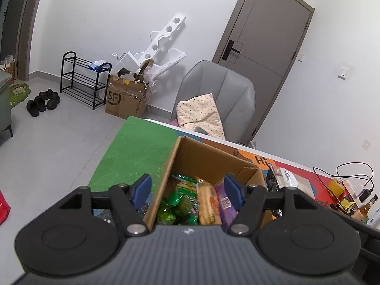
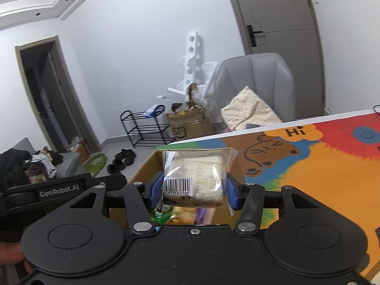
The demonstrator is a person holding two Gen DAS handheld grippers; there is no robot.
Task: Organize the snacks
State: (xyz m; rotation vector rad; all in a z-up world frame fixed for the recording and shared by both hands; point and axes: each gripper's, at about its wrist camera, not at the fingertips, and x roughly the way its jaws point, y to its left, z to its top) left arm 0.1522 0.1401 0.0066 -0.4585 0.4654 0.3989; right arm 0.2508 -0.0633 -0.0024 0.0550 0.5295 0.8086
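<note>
Right gripper (image 2: 193, 191) nearest the lens: pads clamped on both sides of one clear-wrapped cake (image 2: 196, 180), barcode side facing the camera, held in the air over the open box (image 2: 152, 163). Left gripper (image 1: 187, 190) has its jaws apart, nothing between the pads; it hangs over the box's left wall, left finger outside, right finger over the contents. No earlier frame to compare, so I can't say more about its motion.

Box sits on the desk (image 1: 133, 147) near the green left end, close to the front edge as far as I can tell; its near wall is hidden by the gripper bodies.

Step, my read: mid-transfer, the cake about to go into the box. Next move calls for lowering into a free gap, probably toward the far wall where bare cardboard shows, then opening the jaws. The left gripper may need to pull clear first so the two don't collide.

Count inside the box, left view:
- green packets (image 1: 178, 207): at least two, overlap makes it uncertain
- tan packet (image 1: 206, 204): one
- purple packet (image 1: 225, 201): one

Outside the box: one dark bag (image 1: 276, 178) just beside its right wall, upright or leaning, can't tell.
</note>
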